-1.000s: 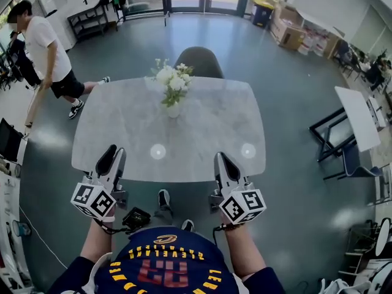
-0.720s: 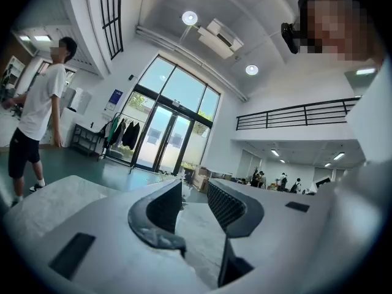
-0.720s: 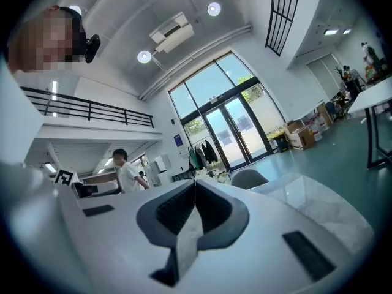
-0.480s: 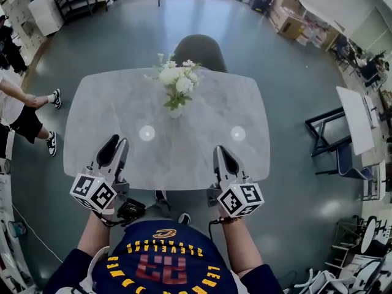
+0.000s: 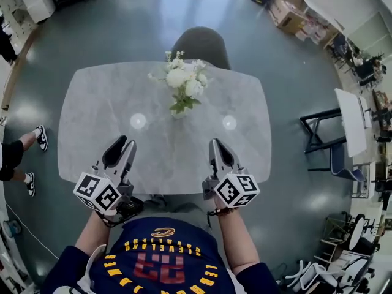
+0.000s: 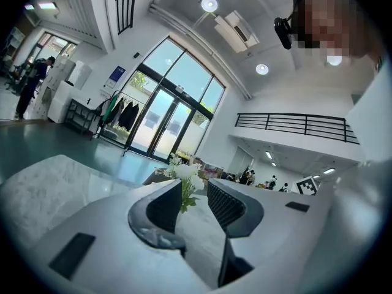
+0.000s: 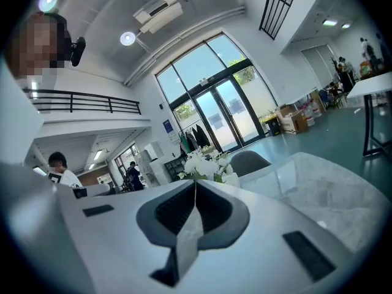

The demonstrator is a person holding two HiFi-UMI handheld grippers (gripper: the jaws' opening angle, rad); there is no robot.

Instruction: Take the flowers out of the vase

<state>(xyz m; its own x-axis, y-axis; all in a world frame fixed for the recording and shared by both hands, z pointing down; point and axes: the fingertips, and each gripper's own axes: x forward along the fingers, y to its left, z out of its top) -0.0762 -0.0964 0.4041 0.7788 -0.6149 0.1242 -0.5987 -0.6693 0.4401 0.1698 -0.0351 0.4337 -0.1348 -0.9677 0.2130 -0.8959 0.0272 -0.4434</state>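
Note:
A bunch of white flowers (image 5: 184, 81) with green leaves stands upright in a small pale vase (image 5: 178, 111) just beyond the middle of the grey marble table (image 5: 98, 109). My left gripper (image 5: 122, 147) hovers over the near left part of the table, well short of the vase. In the left gripper view its jaws stand apart with nothing between them (image 6: 195, 196), and the flowers (image 6: 184, 179) show far off through the gap. My right gripper (image 5: 215, 144) is over the near right part, also clear of the vase. Its jaws (image 7: 195, 192) meet, empty, with the flowers (image 7: 205, 163) beyond.
A grey chair (image 5: 202, 45) is tucked in at the table's far side. A person's legs (image 5: 21, 149) show on the floor at the left. A black-framed table (image 5: 318, 130) and chair stand to the right, cardboard boxes (image 5: 288, 14) at the back.
Both grippers have come forward over the table's near edge and a little lower. The walking person at the left has drifted further out of view.

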